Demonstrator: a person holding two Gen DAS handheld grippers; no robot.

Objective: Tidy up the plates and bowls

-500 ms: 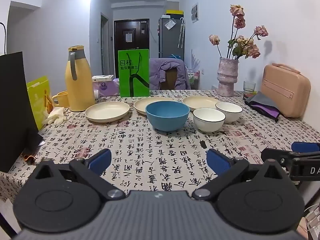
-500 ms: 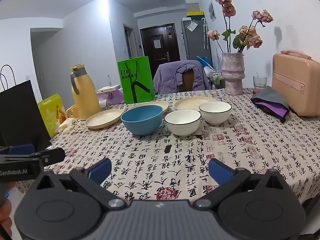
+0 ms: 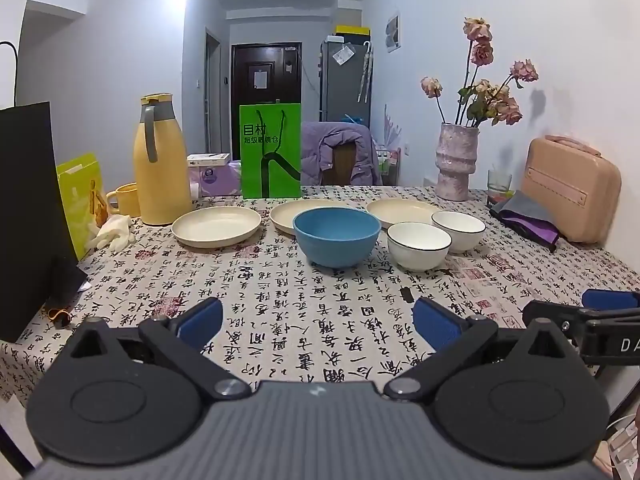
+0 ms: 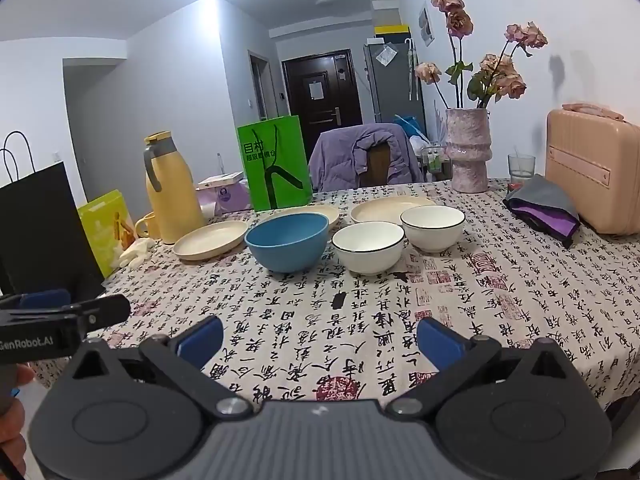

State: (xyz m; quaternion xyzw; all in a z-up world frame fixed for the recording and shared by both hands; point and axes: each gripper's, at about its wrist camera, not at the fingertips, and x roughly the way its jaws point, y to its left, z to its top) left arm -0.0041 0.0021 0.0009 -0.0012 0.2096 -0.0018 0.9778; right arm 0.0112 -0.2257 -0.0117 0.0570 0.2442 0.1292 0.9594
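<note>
Three cream plates lie in a row across the table: the left plate [image 3: 216, 225] [image 4: 211, 239], the middle plate [image 3: 286, 213] [image 4: 320, 212] and the right plate [image 3: 400, 210] [image 4: 384, 207]. In front of them stand a blue bowl [image 3: 337, 236] [image 4: 287, 241] and two white bowls with dark rims, one nearer [image 3: 419, 245] [image 4: 368, 246] and one farther right [image 3: 458, 225] [image 4: 433, 227]. My left gripper [image 3: 318, 322] hovers open over the near tablecloth with nothing between its fingers. My right gripper [image 4: 320, 338] is likewise open and empty, beside the left one.
A yellow jug [image 3: 160, 168], yellow mug [image 3: 124, 199], green bag [image 3: 270, 151], black bag [image 3: 30, 216] and white gloves [image 3: 114, 232] crowd the left and back. A vase of dried flowers [image 3: 458, 160], a glass [image 3: 499, 181], folded cloth [image 3: 528, 216] and beige case [image 3: 572, 188] stand at right.
</note>
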